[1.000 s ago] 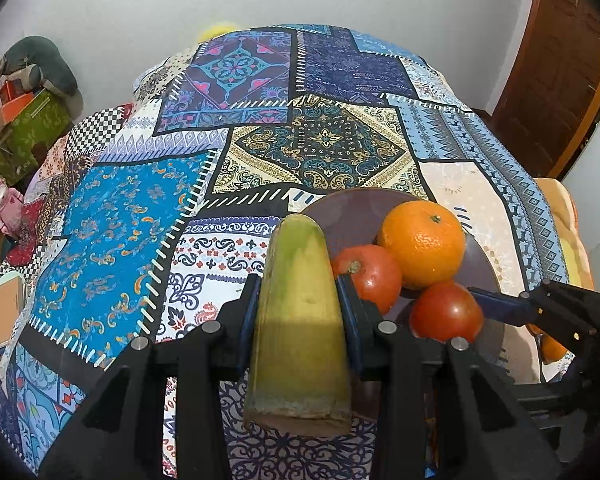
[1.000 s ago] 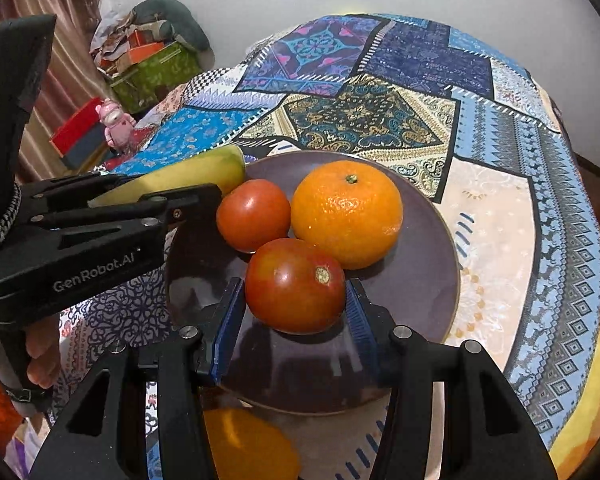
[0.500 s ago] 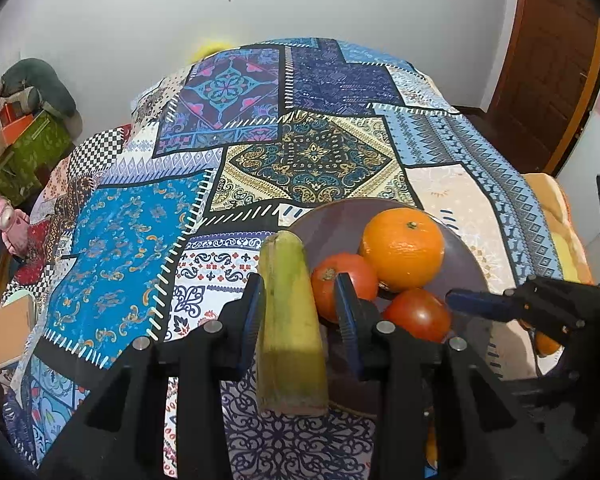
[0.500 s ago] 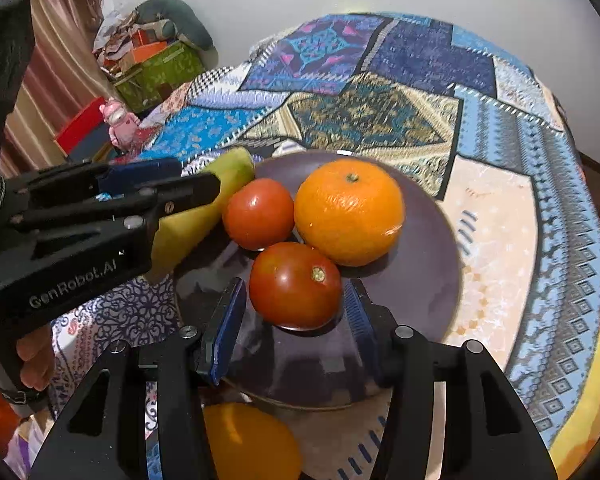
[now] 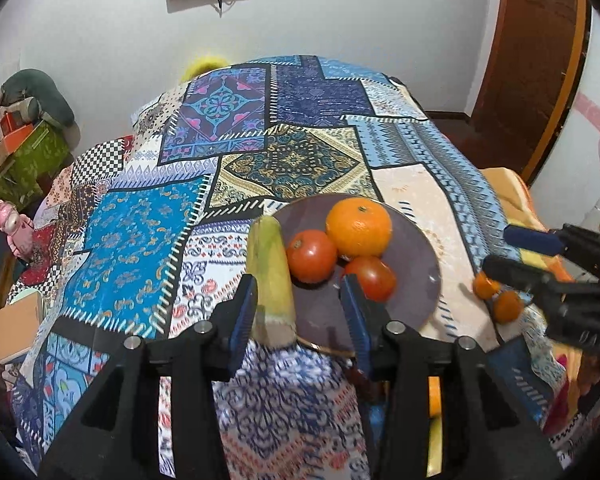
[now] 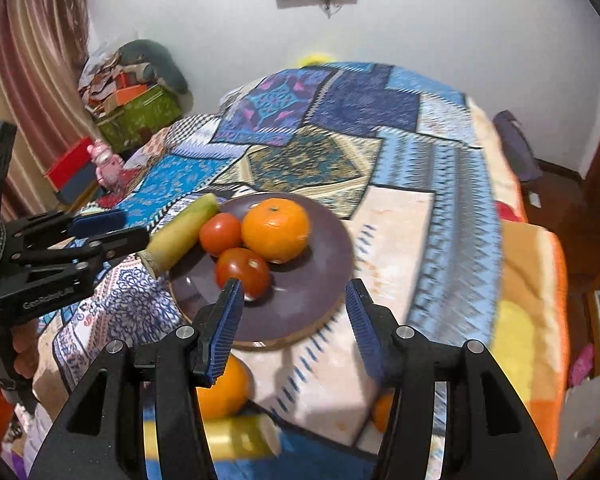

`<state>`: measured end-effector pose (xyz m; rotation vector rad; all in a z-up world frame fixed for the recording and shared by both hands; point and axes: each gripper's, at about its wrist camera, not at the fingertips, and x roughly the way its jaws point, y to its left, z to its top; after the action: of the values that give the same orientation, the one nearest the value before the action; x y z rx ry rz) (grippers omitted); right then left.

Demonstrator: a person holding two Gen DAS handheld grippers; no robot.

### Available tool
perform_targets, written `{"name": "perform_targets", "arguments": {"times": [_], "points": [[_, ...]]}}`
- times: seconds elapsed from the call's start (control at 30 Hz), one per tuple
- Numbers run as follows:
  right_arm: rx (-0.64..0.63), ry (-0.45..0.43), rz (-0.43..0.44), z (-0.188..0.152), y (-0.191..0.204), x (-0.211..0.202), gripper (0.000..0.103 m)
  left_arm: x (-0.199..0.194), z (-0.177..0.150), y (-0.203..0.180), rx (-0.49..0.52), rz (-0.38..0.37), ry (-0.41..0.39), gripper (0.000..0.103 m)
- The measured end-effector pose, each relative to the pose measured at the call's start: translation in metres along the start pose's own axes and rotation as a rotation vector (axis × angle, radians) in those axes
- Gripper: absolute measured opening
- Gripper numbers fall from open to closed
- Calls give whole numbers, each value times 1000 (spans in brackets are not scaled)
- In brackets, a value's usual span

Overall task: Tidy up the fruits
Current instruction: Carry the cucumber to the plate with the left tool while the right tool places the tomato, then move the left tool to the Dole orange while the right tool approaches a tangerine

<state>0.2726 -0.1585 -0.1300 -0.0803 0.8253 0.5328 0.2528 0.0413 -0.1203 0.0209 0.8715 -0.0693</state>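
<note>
Landmark: the round dark-purple plate (image 5: 416, 256) on the patchwork bedspread (image 5: 140, 232); a yellow-green banana (image 5: 270, 276) with a cut end lies over the plate's left rim, beside the left gripper (image 5: 298, 312), whose fingers stand apart, holding nothing. On the plate, two smooth red tomatoes (image 5: 311, 255) touch a dimpled orange (image 5: 358, 227) at the plate's far middle. Near the plate's front edge the right gripper (image 6: 294, 320) hangs with fingers spread and empty; two small oranges (image 5: 508, 306) lie right of the plate.
</note>
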Motion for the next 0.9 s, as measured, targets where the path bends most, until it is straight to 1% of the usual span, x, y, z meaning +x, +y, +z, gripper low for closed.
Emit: {"name": "perform_targets", "arguments": {"times": [0.07, 0.13, 0.33, 0.5, 0.7, 0.9], "points": [[7, -9, -20, -7, -7, -11, 50, -7, -6, -5, 3, -9, 0, 48], [10, -14, -45, -14, -14, -20, 51, -14, -12, -11, 8, -13, 3, 54], [44, 2, -82, -39, -35, -34, 52, -20, -28, -29, 16, -38, 28, 58], [79, 29, -80, -60, -48, -36, 52, -18, -41, -47, 22, -61, 61, 59], [103, 57, -62, -82, -56, -33, 52, -6, -54, -65, 22, -84, 113, 59], [124, 78, -54, -91, -64, -24, 52, 9, -62, -76, 23, -100, 162, 59]]}}
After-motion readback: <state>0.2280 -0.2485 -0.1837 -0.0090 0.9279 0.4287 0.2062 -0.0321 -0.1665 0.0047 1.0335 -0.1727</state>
